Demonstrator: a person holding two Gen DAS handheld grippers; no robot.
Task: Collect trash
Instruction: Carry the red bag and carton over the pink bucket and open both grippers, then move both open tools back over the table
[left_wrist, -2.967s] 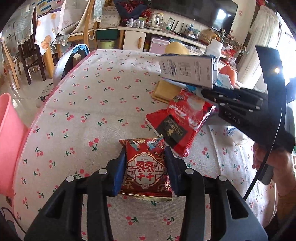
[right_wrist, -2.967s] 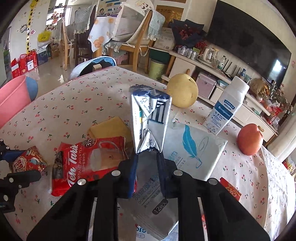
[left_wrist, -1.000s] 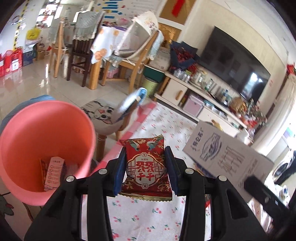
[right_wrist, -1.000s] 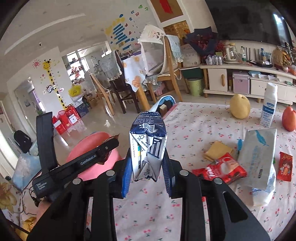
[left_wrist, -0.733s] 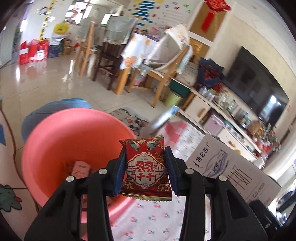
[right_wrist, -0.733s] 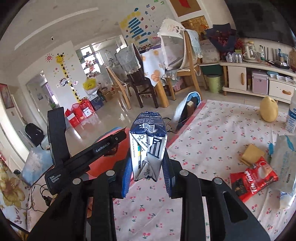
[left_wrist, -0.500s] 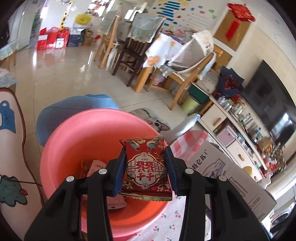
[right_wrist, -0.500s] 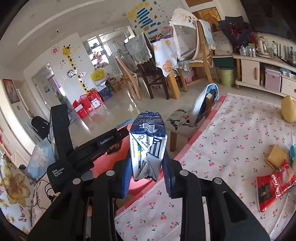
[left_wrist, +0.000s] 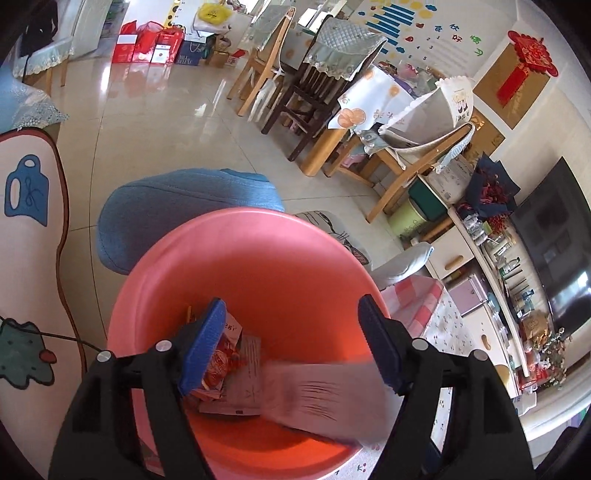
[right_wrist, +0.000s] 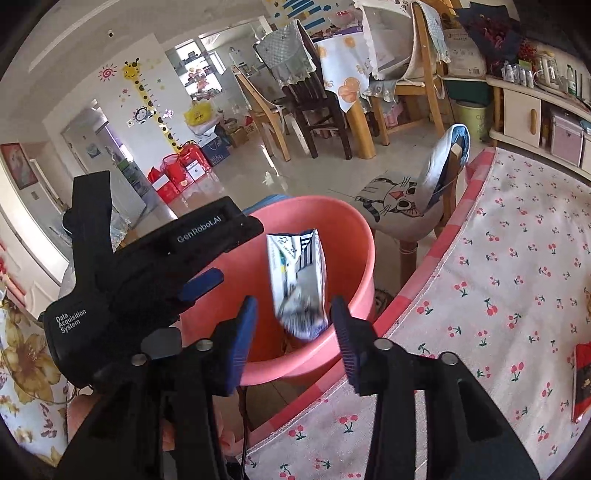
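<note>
A pink bin (left_wrist: 266, 266) stands on the floor beside the table; it also shows in the right wrist view (right_wrist: 354, 236). My left gripper (left_wrist: 291, 343) is open over the bin, and red snack packets (left_wrist: 218, 369) lie at the bottom. My right gripper (right_wrist: 293, 332) is open, and the blue and white carton (right_wrist: 299, 280) falls free in front of it into the bin. The carton shows as a blur in the left wrist view (left_wrist: 325, 391). The left gripper's body (right_wrist: 147, 266) sits to the left of the bin.
The cherry-print table (right_wrist: 517, 295) lies to the right, with a red packet (right_wrist: 583, 380) at its far right edge. A cat-print chair (right_wrist: 402, 203) stands behind the bin, a blue stool (left_wrist: 177, 206) beside it, and dining chairs (left_wrist: 295, 85) farther off.
Both grippers have opened over the bin. The red snack packet has dropped from the left gripper into the bin, and the carton has left the right gripper and is falling.
</note>
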